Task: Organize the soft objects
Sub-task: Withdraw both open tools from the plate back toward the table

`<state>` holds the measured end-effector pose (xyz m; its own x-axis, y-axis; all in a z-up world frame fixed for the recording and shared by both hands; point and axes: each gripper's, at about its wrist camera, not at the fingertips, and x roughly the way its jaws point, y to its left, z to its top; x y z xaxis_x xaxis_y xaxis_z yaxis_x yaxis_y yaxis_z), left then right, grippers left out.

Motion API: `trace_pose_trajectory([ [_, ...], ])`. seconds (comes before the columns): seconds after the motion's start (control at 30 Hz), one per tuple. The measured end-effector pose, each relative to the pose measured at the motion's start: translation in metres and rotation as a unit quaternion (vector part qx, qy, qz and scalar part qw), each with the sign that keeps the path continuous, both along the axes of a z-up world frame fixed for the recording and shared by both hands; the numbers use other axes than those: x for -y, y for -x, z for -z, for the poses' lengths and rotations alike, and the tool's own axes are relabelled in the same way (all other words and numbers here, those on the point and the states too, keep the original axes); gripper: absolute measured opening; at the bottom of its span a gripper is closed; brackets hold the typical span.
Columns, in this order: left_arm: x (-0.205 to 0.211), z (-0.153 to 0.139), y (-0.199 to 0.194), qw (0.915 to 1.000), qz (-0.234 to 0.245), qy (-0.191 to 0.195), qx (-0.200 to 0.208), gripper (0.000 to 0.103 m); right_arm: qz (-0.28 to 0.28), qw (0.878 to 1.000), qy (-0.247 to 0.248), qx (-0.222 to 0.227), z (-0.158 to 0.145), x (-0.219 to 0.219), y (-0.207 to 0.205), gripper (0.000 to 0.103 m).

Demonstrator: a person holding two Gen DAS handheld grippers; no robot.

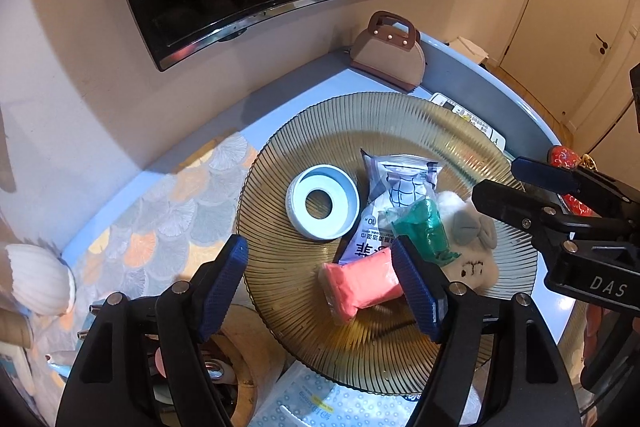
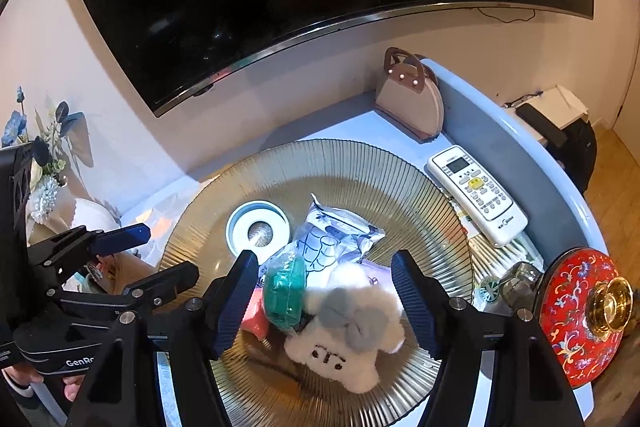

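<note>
A ribbed amber glass plate (image 1: 304, 331) (image 2: 360, 171) holds a pink soft block (image 1: 360, 285) (image 2: 254, 321), a green wrapped item (image 1: 424, 231) (image 2: 284, 293), a white plush toy with a grey bow (image 1: 474, 247) (image 2: 352, 331), a wipes packet (image 1: 396, 187) (image 2: 340, 235) and a pale blue ring (image 1: 322, 201) (image 2: 258, 227). My left gripper (image 1: 320, 285) is open above the plate, its right finger beside the pink block. My right gripper (image 2: 324, 301) is open, its jaws either side of the plush and the green item.
A beige handbag (image 1: 388, 57) (image 2: 410, 107) stands at the back of the blue table. A white remote (image 2: 476, 195) lies right of the plate. A red patterned lid (image 2: 580, 315) sits at the right. A white shell (image 1: 38, 279) and patterned cloth (image 1: 160, 211) lie left. A TV hangs behind.
</note>
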<state>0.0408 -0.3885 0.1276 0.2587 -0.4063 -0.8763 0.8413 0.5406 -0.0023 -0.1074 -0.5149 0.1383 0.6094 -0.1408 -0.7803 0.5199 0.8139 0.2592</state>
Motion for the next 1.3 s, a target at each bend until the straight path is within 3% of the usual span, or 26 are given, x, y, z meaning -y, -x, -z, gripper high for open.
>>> trace_pose_trajectory([
  [1.03, -0.007, -0.023, 0.02, 0.9996, 0.01, 0.025, -0.004, 0.073, -0.008, 1.0, 0.02, 0.01, -0.022, -0.017, 0.018, 0.067],
  [1.3, -0.017, -0.04, 0.028, 0.9988, 0.007, 0.049, -0.004, 0.073, -0.009, 0.999, 0.038, 0.019, -0.035, -0.027, 0.031, 0.067],
])
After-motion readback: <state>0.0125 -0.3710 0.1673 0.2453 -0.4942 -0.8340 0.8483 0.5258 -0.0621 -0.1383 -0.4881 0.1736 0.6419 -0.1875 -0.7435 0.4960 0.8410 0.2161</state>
